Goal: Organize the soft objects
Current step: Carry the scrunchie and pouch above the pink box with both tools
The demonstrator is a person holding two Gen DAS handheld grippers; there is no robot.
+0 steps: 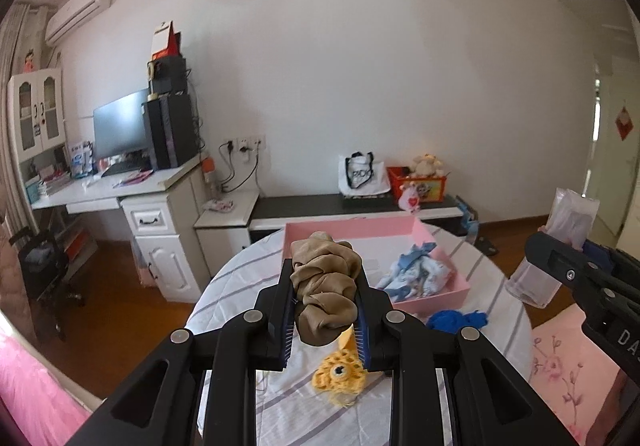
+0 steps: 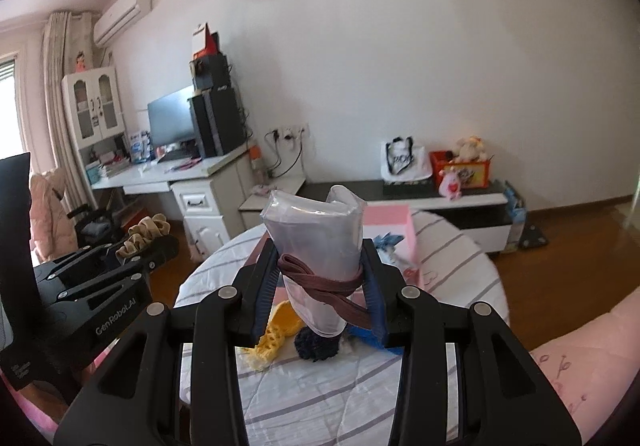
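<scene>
**Both tools loaded, lifted above the round worktop**

Left tool (image 1: 326,286): jaws nearly closed, clenched on a tan scrunchie (image 1: 325,288). The fabric is bunched between the blue pads and bulges out past the fingertips toward 12 o'clock. In the right wrist view the same scrunchie (image 2: 141,234) sits at 9 o'clock, in the left tool (image 2: 154,246).

Right tool (image 2: 320,282): jaws partly open, grasping a clear plastic pouch (image 2: 316,246) with a brown elastic band (image 2: 326,284) wound around it. The pads press on both sides of the pouch, whose top sticks up past the fingertips.

Worktop (image 1: 248,270): round, under a white cloth with grey stripes. A pink box (image 1: 424,230) stands on it at 12–1 o'clock from the left tool, with blue-and-white fabric (image 1: 416,272) inside.

On the cloth:
- yellow crochet piece (image 1: 340,372), under the left tool
- blue knit item (image 1: 456,320), just outside the box's near wall
- dark navy pompom (image 2: 316,346), below the right tool, beside the yellow crochet

Neither tool touches the box or the items lying on the cloth.
</scene>
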